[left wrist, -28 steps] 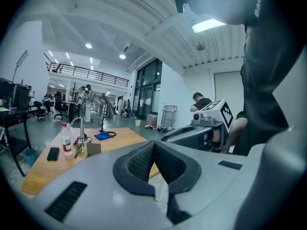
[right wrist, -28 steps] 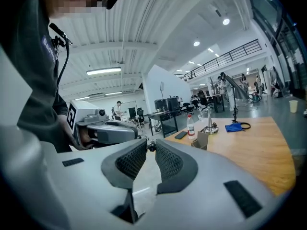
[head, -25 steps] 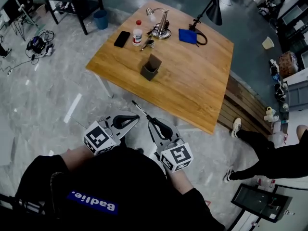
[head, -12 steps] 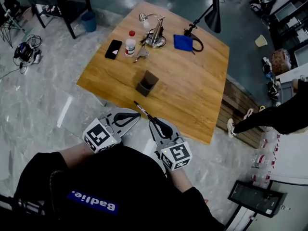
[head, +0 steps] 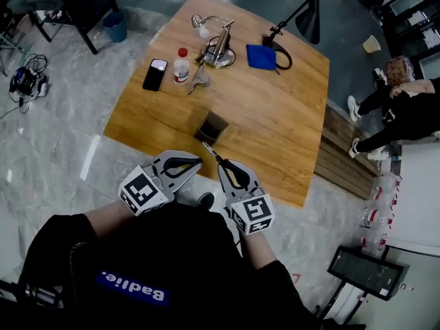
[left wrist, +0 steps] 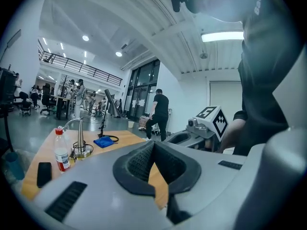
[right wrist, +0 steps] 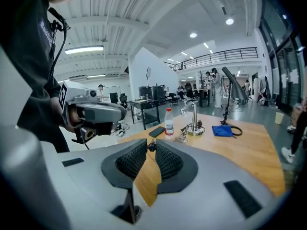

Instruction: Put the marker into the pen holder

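The dark square pen holder (head: pixel 212 127) stands upright near the front of the wooden table (head: pixel 275 122). My right gripper (head: pixel 220 163) is shut on a thin black marker (head: pixel 210 152), which points ahead and to the left, its far end just short of the holder. In the right gripper view the marker (right wrist: pixel 151 145) shows end-on, pinched where the jaws meet; the holder is hidden there. My left gripper (head: pixel 199 161) hangs beside the right one over the table's near edge. Its jaws (left wrist: pixel 153 145) are shut with nothing between them.
At the table's back lie a black phone (head: pixel 154 74), a red-capped bottle (head: pixel 181 65), a metal stand (head: pixel 220 47), a blue cloth (head: pixel 260 56) and a black lamp (head: pixel 309 12). A person (head: pixel 402 108) sits on the floor to the right.
The table has come nearer in the head view. Both grippers now reach over its near edge, and the marker's tip is close to the pen holder.
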